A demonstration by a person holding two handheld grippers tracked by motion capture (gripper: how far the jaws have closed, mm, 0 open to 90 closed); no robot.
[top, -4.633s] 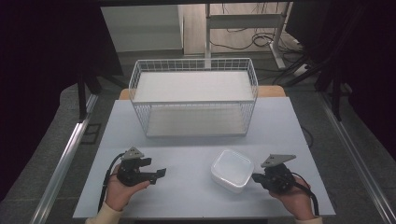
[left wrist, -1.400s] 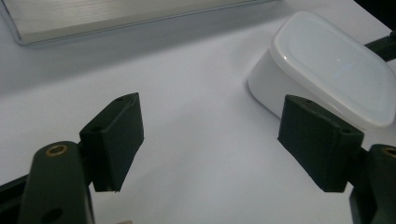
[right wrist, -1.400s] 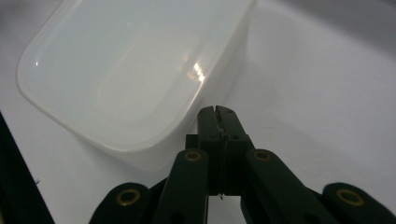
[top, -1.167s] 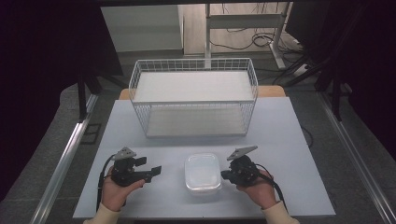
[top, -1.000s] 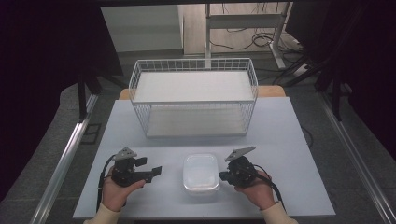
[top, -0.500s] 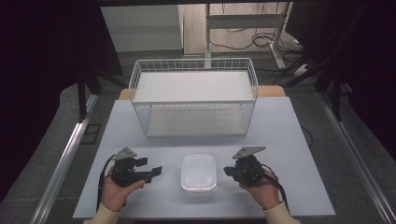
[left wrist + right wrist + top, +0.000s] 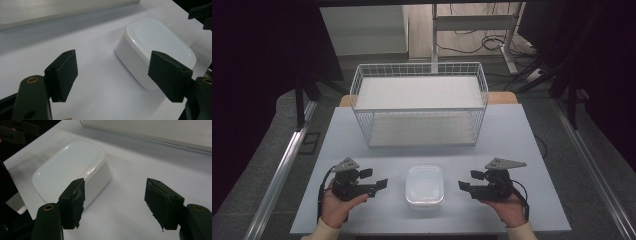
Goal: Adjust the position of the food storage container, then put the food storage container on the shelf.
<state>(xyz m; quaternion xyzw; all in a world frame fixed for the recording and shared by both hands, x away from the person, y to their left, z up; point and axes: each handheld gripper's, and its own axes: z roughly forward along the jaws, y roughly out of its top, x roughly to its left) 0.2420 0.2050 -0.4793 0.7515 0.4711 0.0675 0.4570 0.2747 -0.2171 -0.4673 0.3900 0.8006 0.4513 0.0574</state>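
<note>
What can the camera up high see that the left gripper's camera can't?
The high view takes in the white wire basket, both hands, and the right gripper, open and clear of the box. The left gripper view gives a close look between the open left gripper. Both show the white lidded box on the table.

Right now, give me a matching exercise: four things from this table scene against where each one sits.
Things:
1. white lidded container
2. wire basket
3. left gripper
4. right gripper

Places:
A. at the far side of the table
B. right of the container, jaws open and empty
C. at the near edge, between the two grippers
D. left of the container, jaws open and empty

Pairs: 1-C, 2-A, 3-D, 4-B
</note>
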